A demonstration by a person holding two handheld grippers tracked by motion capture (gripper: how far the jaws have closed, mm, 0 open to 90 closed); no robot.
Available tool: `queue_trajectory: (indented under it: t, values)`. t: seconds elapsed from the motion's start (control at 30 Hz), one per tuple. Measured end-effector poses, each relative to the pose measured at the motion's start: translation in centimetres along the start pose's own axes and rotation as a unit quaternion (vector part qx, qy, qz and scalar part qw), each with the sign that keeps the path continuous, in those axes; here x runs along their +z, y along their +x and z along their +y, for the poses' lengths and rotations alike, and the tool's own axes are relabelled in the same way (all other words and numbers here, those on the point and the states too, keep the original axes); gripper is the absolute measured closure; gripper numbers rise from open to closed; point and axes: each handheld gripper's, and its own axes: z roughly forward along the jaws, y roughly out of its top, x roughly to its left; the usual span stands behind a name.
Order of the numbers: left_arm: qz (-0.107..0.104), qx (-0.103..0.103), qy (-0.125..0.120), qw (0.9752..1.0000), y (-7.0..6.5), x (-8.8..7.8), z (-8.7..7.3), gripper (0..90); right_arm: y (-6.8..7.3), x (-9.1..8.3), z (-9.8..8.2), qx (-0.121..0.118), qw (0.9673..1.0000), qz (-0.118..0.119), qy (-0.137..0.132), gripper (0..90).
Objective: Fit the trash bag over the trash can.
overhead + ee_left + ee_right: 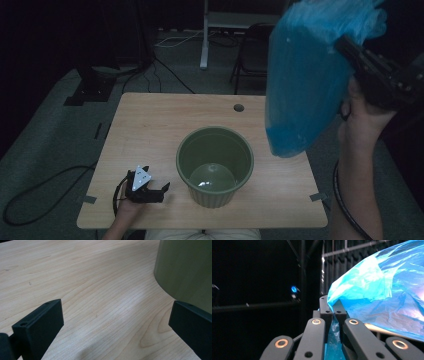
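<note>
Bag (305,85) hangs clear above pot rim (215,131).

room dark | floor (45,130) grey carpet w/ cables | wood table (150,130) | folding chair (250,55) behind

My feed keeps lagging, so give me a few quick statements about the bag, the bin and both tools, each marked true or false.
1. The right tool is shut on the blue plastic bag. True.
2. The blue plastic bag lies flat on the table. False: it hangs in the air, above and to the right of the green bin.
3. The left tool is open, with nothing between its jaws. True.
4. The left tool grips the rim of the green bin. False: it rests low on the table beside the bin, apart from it.
5. The green bin lies tipped on its side. False: it stands upright, mouth up.
</note>
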Motion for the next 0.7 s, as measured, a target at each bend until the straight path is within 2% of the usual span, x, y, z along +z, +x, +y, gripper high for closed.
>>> queue_trajectory:
  t: [0.17, 0.33, 0.5, 0.7]
  values:
    - [0.000, 0.002, 0.001, 1.0000, -0.1, 0.0, 0.0, 0.2, 1.7, 2.4, 1.3, 0.012, 0.9988, 0.040, -0.026, 90.0]
    - [0.001, 0.003, 0.001, 1.0000, -0.1, 0.0, 0.0, 0.2, 3.9, 4.8, 1.1, 0.010, 0.9969, 0.074, -0.027, 90.0]
    - [0.001, 0.007, 0.001, 1.0000, -0.1, 0.0, 0.0, 0.2, 5.5, 6.7, -1.1, 0.005, 0.9960, 0.089, -0.009, 90.0]
    - [-0.001, 0.010, 0.003, 0.9999, -0.2, 0.0, 0.0, 0.2, 5.8, 8.6, -5.5, 0.032, 0.9934, 0.108, 0.024, 90.0]
